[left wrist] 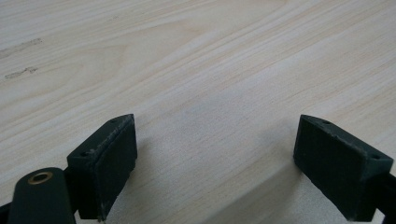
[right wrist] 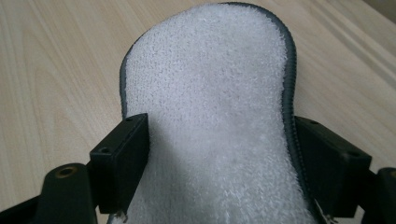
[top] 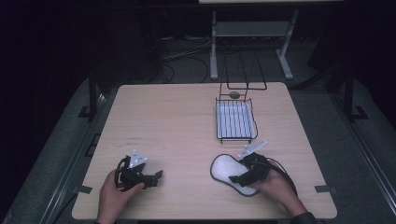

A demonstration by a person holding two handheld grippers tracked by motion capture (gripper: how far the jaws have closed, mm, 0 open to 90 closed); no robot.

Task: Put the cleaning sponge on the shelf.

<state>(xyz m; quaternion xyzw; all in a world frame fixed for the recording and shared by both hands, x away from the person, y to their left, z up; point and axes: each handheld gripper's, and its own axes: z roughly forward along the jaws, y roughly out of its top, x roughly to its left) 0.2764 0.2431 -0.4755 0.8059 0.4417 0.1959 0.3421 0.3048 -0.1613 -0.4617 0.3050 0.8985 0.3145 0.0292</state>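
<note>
A white terry pad [top: 223, 168] with a grey sewn edge, shaped like a shoe insole, lies on the wooden table [top: 177, 121] at the near right. My right gripper [top: 236, 179] reaches over its near end. In the right gripper view the pad [right wrist: 210, 102] bulges up between the two black jaws, and the right gripper [right wrist: 222, 154] presses on both of its edges. My left gripper [top: 156, 176] rests at the near left, held by a hand. In the left gripper view the left gripper [left wrist: 215, 154] stands wide open over bare wood, nothing between its jaws.
A black wire basket [top: 218, 119] with a white ribbed liner stands right of the table's middle, just beyond the pad. Behind it rises a thin wire frame [top: 245, 70], with a small round grey thing [top: 234, 94] at its foot. Beyond the table are a stand's white legs and some cables.
</note>
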